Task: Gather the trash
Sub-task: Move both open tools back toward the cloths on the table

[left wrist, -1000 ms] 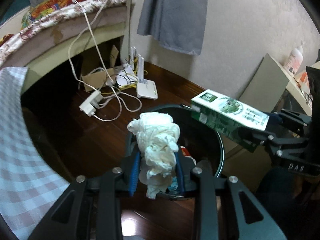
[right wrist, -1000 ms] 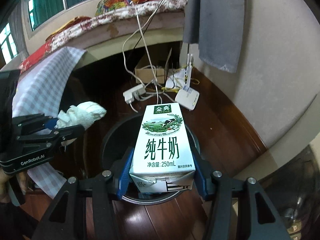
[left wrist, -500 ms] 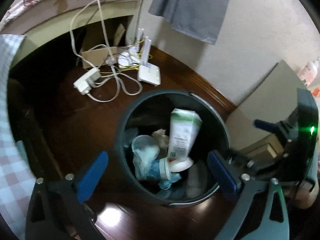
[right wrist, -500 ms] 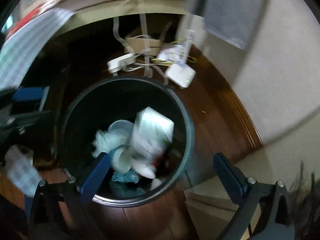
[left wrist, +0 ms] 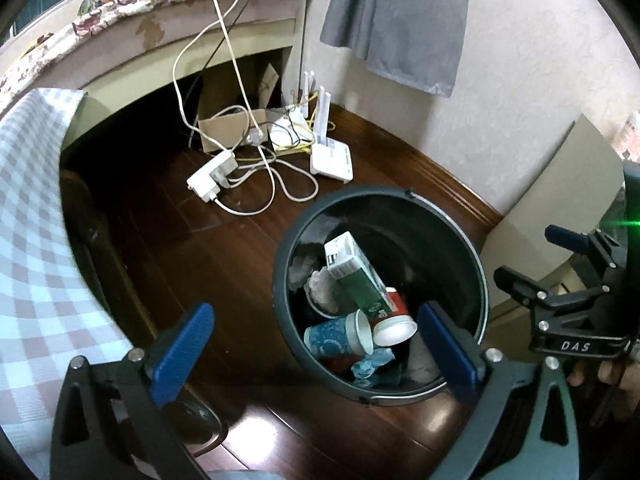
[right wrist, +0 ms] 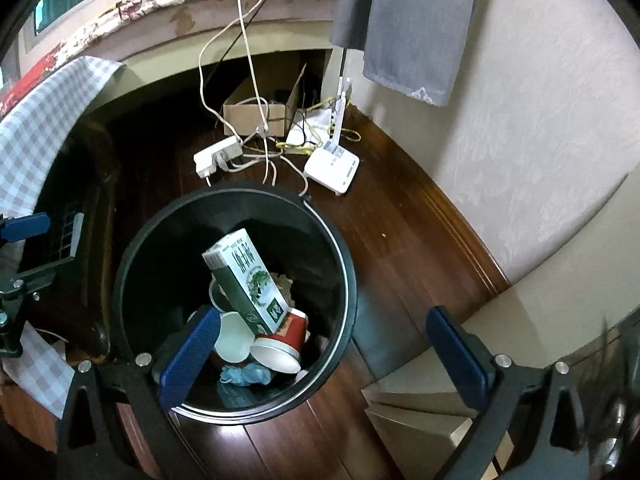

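Observation:
A black round trash bin (left wrist: 476,264) (right wrist: 348,280) stands on the dark wood floor. Inside it a green and white milk carton (left wrist: 358,274) (right wrist: 248,280) leans on paper cups: a blue cup (left wrist: 336,336) and a red cup (left wrist: 394,318) (right wrist: 286,340). Crumpled white tissue (left wrist: 318,286) lies beside the carton. My left gripper (left wrist: 316,344) is open and empty above the bin's near rim. My right gripper (right wrist: 324,352) is open and empty over the bin's right side; it also shows at the right edge of the left wrist view (left wrist: 560,272).
A white power strip (left wrist: 210,178) (right wrist: 218,156), a white router (left wrist: 332,156) (right wrist: 332,168), cables and a cardboard box (right wrist: 256,110) lie on the floor behind the bin. A checked cloth (left wrist: 36,240) hangs at left. A beige board (left wrist: 560,208) leans on the wall at right.
Both grippers opened wide. The tissue and the milk carton dropped into the bin, and the carton has settled leaning on the cups.

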